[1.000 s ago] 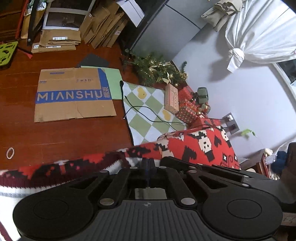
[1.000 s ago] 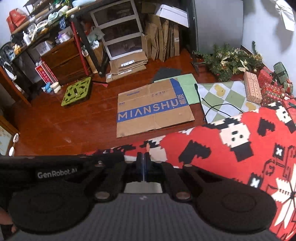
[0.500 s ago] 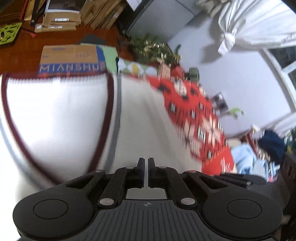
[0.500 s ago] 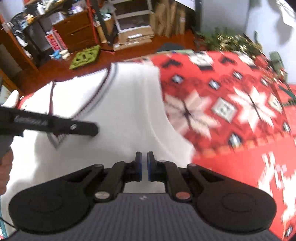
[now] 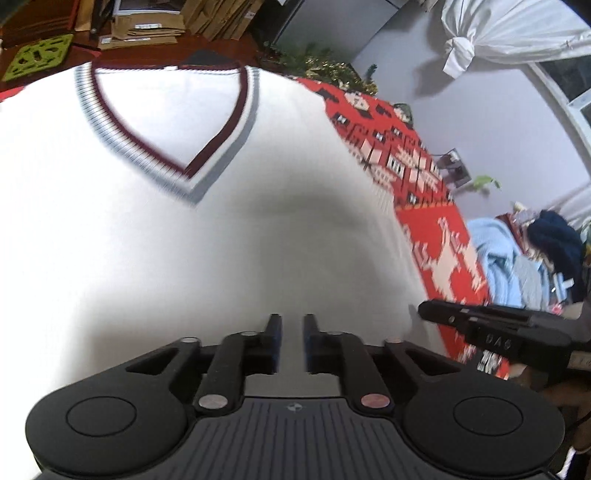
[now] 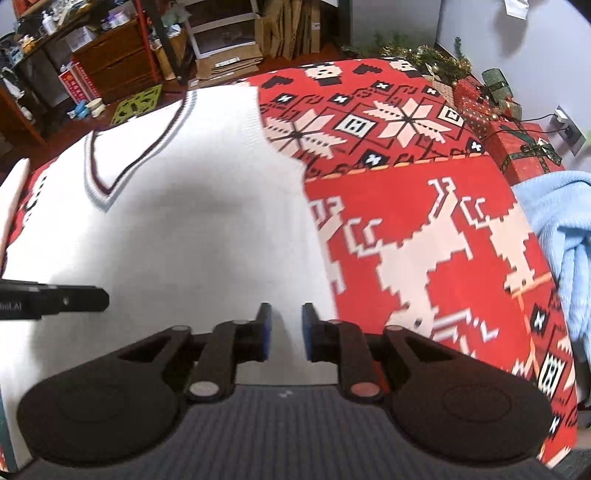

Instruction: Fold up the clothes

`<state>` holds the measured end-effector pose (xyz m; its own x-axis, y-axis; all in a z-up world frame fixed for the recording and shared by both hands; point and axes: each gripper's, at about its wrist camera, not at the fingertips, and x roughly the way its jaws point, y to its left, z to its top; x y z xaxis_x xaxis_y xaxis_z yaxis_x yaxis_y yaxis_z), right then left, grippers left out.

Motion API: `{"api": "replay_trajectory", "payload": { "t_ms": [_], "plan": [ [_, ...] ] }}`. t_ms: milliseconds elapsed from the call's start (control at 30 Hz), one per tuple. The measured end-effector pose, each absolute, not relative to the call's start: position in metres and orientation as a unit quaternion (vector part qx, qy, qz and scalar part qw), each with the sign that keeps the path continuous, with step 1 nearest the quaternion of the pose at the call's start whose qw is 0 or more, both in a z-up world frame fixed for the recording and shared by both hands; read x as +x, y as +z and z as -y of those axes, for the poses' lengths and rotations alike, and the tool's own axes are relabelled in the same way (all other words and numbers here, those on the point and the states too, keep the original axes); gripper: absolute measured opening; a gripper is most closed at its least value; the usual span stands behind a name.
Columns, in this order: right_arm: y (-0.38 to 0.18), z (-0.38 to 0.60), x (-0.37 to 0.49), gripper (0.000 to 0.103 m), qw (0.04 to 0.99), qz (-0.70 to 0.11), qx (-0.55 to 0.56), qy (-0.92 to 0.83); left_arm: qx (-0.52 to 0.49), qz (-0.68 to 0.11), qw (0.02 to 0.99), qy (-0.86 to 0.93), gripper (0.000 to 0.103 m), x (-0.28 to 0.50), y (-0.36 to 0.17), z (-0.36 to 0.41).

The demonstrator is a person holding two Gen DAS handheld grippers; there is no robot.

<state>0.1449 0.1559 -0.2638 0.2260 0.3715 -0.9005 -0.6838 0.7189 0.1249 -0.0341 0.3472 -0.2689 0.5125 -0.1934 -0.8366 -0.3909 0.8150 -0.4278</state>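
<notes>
Both the left gripper (image 5: 291,341) and the right gripper (image 6: 286,330) are parted, grasping nothing, over the white sweater (image 6: 184,229). Its V-neck is trimmed maroon and grey; it lies flat on the red patterned blanket (image 6: 424,229).

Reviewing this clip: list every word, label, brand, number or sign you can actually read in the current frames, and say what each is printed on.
"bot.AI": cut-off white lettering on the black left gripper, seen at the right wrist view's left edge.
Pale characters on the black right gripper, in the left wrist view: too blurred to read.
White labels on the brown cardboard stack: too small.
Red box beside the wooden drawers: print illegible.
White V-neck knit vest: no text.
</notes>
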Motion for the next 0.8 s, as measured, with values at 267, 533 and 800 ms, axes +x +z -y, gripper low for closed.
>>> {"api": "replay_trajectory", "payload": {
  "t_ms": [267, 533, 800],
  "plan": [
    [-0.264, -0.159, 0.097, 0.082, 0.761, -0.502, -0.186, 0.367, -0.206, -0.518, 0.824, 0.098, 0.065, -0.086, -0.267, -0.323],
    [-0.274, -0.164, 0.079, 0.102, 0.741, -0.518, -0.232, 0.36, -0.177, -0.529, 0.819, 0.136, 0.083, -0.123, -0.274, -0.314],
    [-0.282, -0.167, 0.067, 0.103, 0.716, -0.545, -0.265, 0.347, -0.15, -0.563, 0.793, 0.178, 0.095, -0.128, -0.278, -0.308]
  ]
}}
